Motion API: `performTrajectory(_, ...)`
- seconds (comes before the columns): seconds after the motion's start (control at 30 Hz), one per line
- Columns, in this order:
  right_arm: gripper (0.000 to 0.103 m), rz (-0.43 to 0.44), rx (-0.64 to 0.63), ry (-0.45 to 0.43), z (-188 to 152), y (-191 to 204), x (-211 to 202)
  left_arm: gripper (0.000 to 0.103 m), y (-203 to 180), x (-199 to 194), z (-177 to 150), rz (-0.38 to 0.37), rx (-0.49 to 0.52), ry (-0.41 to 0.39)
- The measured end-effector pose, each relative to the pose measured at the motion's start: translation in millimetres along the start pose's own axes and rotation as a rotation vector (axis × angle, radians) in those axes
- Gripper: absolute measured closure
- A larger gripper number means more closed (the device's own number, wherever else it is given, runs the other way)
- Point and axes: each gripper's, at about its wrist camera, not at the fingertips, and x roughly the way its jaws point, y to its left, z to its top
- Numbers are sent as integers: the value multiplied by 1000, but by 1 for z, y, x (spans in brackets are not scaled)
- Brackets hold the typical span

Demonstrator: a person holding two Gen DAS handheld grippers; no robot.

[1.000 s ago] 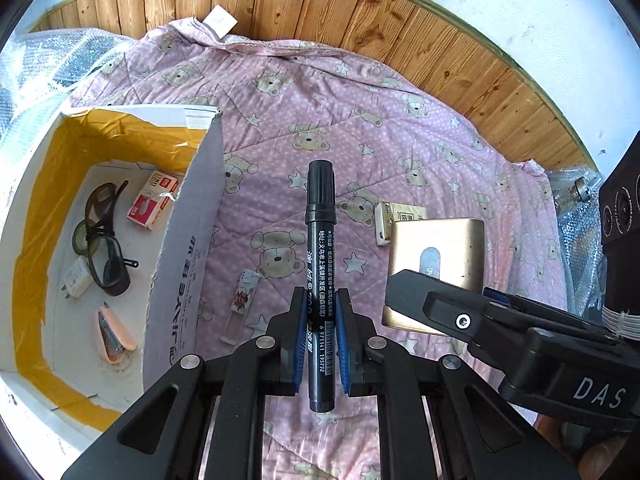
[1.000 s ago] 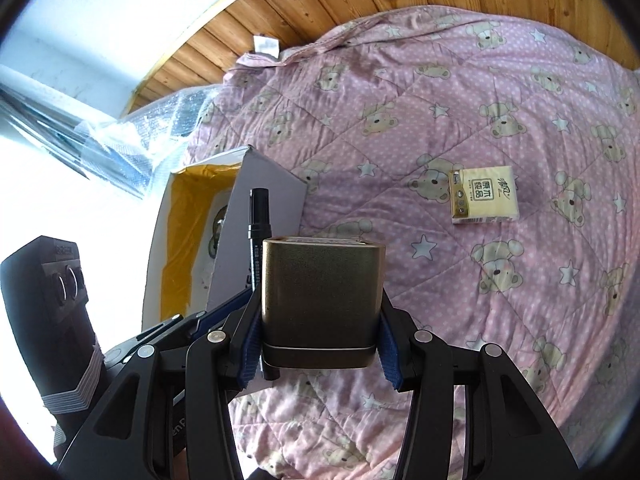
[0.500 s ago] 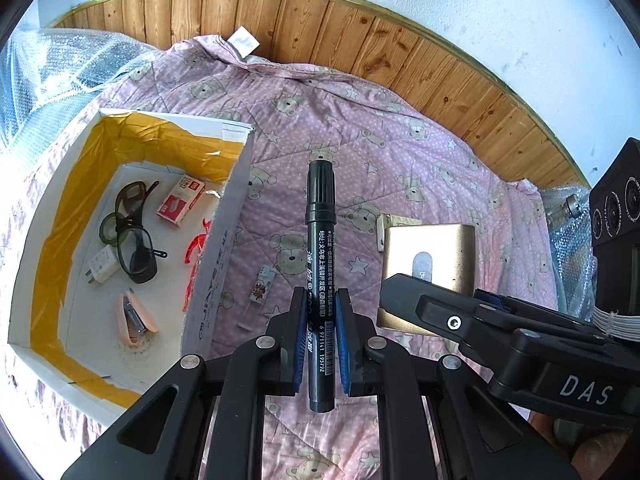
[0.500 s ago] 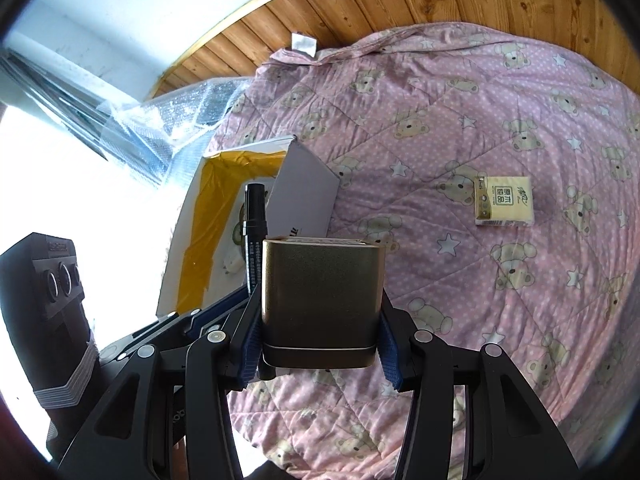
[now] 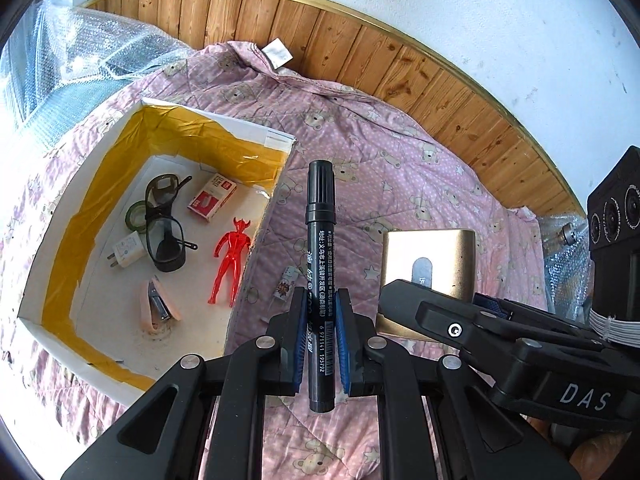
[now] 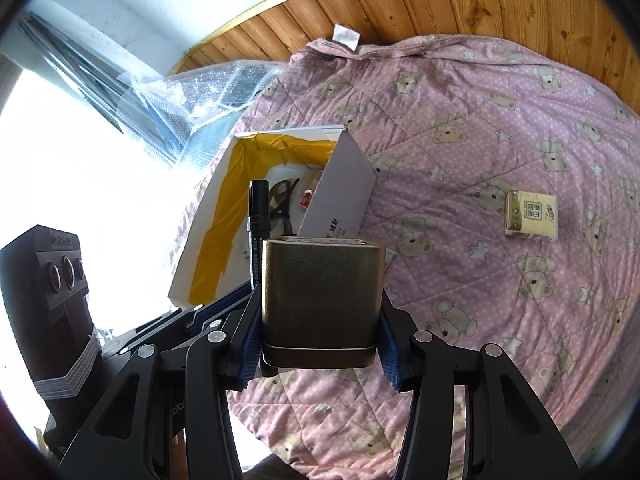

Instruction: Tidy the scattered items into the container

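My left gripper is shut on a black marker that points away from me, held in the air just right of the white cardboard box with yellow tape inside. My right gripper is shut on a gold power bank, which also shows in the left wrist view as a gold power bank to the right of the marker. In the box lie dark glasses, a red figure, a small red and white box, a white plug and a pink stapler.
A yellow tissue pack lies on the pink bear-print quilt to the right. A small lighter lies on the quilt beside the box wall. Bubble wrap is heaped at the far left, with wooden flooring beyond the quilt.
Both grippers have risen and drawn back with their loads. More of the box's inside shows now, and the red figure has come into view.
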Motion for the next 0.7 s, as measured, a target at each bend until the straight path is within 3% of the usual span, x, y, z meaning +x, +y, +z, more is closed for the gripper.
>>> performTrajectory(0.7,52,2,-87,41,4,55,26,89,59,-23,-3,-2,-104,-31)
